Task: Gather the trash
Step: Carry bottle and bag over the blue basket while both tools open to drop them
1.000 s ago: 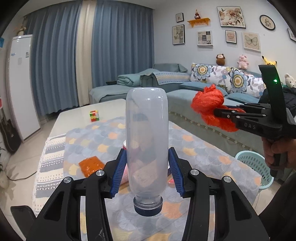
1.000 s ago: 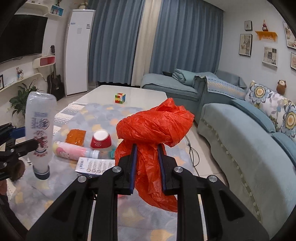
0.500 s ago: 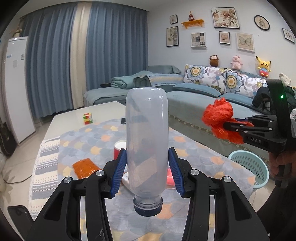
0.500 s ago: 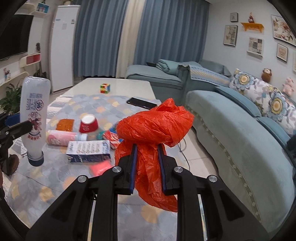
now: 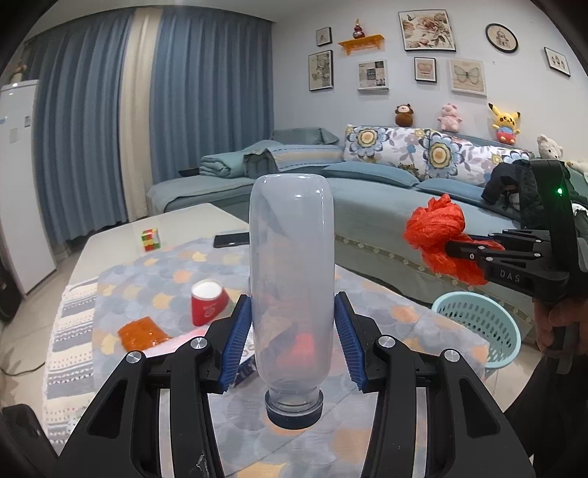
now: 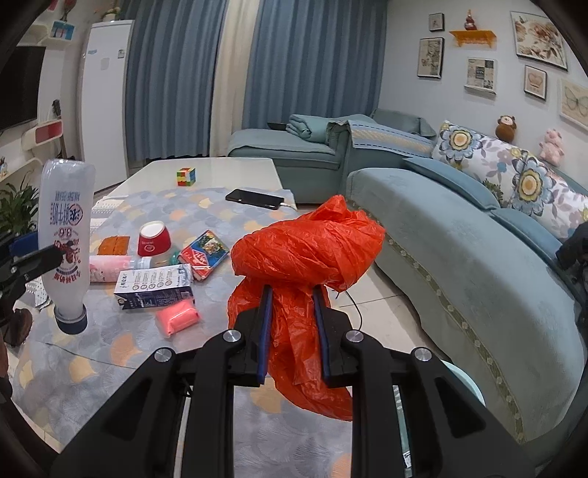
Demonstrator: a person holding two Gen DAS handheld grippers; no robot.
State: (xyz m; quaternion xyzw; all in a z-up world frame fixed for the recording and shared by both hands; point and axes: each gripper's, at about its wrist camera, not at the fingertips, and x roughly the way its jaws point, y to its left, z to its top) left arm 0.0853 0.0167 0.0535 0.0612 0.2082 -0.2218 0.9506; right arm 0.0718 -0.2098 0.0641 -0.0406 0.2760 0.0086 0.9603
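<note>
Left wrist view: left tool (image 5: 292,342) clamps the inverted bottle (image 5: 292,279) above the worktop (image 5: 110,235), right tool (image 6: 292,323) pinches the orange bag (image 6: 305,253), both apparently carried toward the basket (image 5: 477,323) for disposal.

Living-room setting. A puzzle cube (image 6: 186,176) and a black phone (image 6: 254,198) with its cable attached lie on the far part of the tabletop (image 6: 209,170), which is partly covered by a scale-patterned cloth (image 5: 154,279). A teal sofa (image 6: 466,264) with floral cushions (image 5: 389,141) runs along the wall, plush toys (image 5: 504,118) lined up on its back. Blue curtains (image 5: 205,95), a white refrigerator (image 6: 104,92), framed pictures (image 5: 426,25) and a small orange shelf (image 5: 361,39) complete the background.
</note>
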